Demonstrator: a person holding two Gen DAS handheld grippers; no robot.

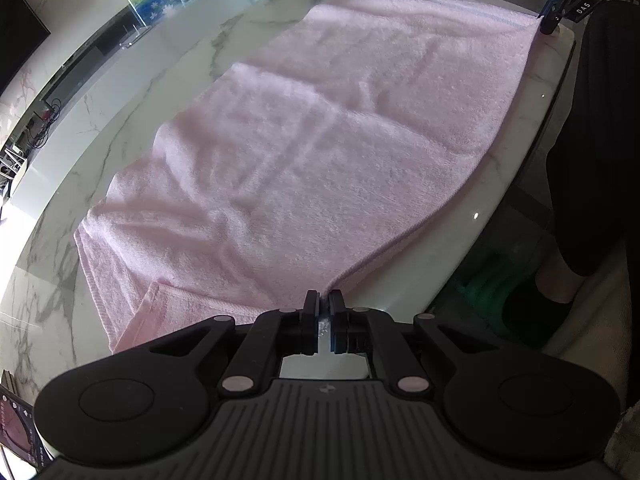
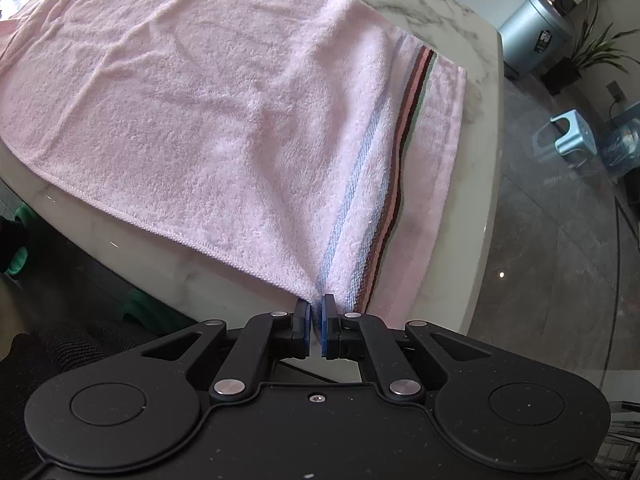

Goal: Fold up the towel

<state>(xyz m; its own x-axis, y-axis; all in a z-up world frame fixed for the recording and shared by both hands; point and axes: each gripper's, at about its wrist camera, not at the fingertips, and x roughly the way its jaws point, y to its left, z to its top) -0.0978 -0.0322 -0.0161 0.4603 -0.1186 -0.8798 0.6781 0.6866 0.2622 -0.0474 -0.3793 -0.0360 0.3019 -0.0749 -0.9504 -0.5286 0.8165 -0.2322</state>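
Nearest us, we have the left gripper (image 1: 324,300) pinched tight on one near corner of the towel (image 1: 320,140), and the right gripper (image 2: 316,308) clamped the same way on the other near corner, beside the striped band (image 2: 400,140). The cloth puckers into each pair of pads, so we judge it soft, light and limp: it will sag and drag wherever unsupported, and corners or hemmed edges are the sure places to hold. The pink terry lies spread over the marble table (image 1: 132,92), looped and fuzzy, with shallow wrinkles. Its stitched hem (image 2: 180,240) runs along the table's rounded edge. Farther off, one corner (image 1: 136,312) is turned over on itself.
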